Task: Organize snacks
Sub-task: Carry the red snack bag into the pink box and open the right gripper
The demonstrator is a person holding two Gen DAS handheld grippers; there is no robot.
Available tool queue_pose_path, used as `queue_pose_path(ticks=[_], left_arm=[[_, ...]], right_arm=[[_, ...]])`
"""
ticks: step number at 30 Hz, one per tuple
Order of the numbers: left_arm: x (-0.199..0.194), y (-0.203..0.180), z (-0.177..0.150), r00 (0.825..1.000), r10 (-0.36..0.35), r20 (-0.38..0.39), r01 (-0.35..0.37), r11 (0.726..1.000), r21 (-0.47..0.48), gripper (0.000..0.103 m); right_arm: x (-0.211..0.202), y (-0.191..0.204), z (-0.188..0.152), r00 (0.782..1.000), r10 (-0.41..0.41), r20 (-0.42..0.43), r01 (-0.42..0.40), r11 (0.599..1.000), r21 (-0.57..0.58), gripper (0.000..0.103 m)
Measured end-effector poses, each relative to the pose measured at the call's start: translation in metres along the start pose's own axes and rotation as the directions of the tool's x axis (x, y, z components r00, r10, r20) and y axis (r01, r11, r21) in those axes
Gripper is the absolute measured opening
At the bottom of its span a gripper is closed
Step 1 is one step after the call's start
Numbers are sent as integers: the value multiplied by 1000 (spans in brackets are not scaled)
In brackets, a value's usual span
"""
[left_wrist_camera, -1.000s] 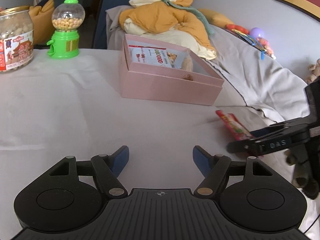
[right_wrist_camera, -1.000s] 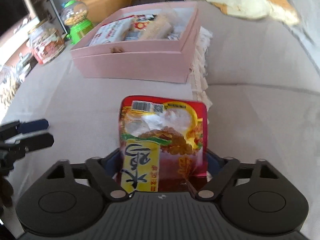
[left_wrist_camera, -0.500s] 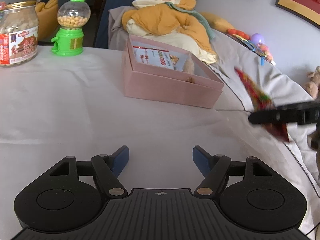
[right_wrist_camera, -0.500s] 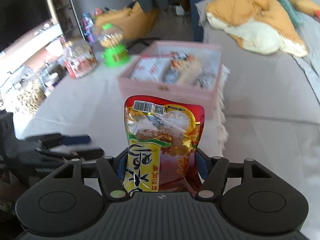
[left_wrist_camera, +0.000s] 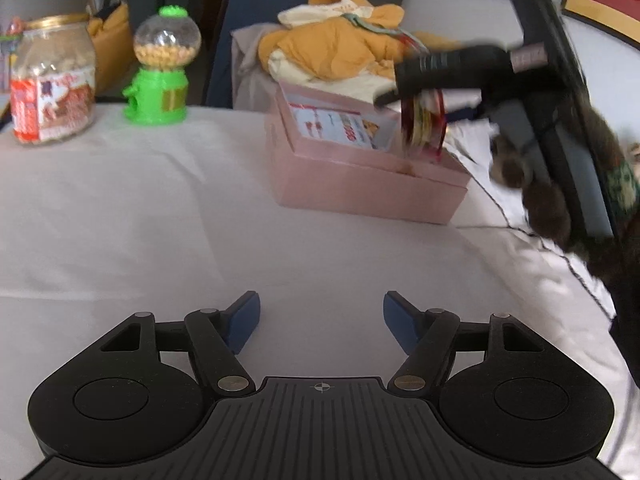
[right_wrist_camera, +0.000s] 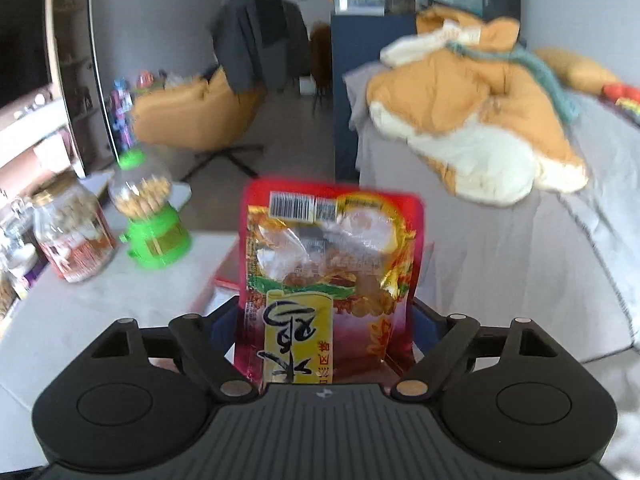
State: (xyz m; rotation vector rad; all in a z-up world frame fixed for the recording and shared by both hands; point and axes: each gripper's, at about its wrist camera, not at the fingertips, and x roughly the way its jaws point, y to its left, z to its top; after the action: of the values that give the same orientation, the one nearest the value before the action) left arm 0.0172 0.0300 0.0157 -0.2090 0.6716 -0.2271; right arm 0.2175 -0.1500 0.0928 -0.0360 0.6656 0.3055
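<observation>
Two claws show, each in a different state. The left claw [left_wrist_camera: 321, 322], at the bottom centre of its own view, is spread wide over the white-covered bench [left_wrist_camera: 132, 216] with nothing between its blue pads. The right claw [right_wrist_camera: 322, 334] is clamped on a red and yellow snack packet [right_wrist_camera: 330, 276], which stands upright in the middle of its view; in the left view that packet [left_wrist_camera: 423, 122] hangs (blurred) at upper right, over the right end of the pink box [left_wrist_camera: 368, 180], where a white packet [left_wrist_camera: 340, 128] lies inside. A green candy dispenser [left_wrist_camera: 160, 68] and a jar [left_wrist_camera: 50, 84] stand at upper left.
</observation>
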Motion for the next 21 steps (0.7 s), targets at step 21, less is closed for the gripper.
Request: queue_pose_path(ticks=[21], left_arm=[[2, 0, 11, 999, 52, 17, -52, 999, -1, 73]], right_arm=[[61, -8, 7, 997, -54, -52, 54, 999, 6, 88]])
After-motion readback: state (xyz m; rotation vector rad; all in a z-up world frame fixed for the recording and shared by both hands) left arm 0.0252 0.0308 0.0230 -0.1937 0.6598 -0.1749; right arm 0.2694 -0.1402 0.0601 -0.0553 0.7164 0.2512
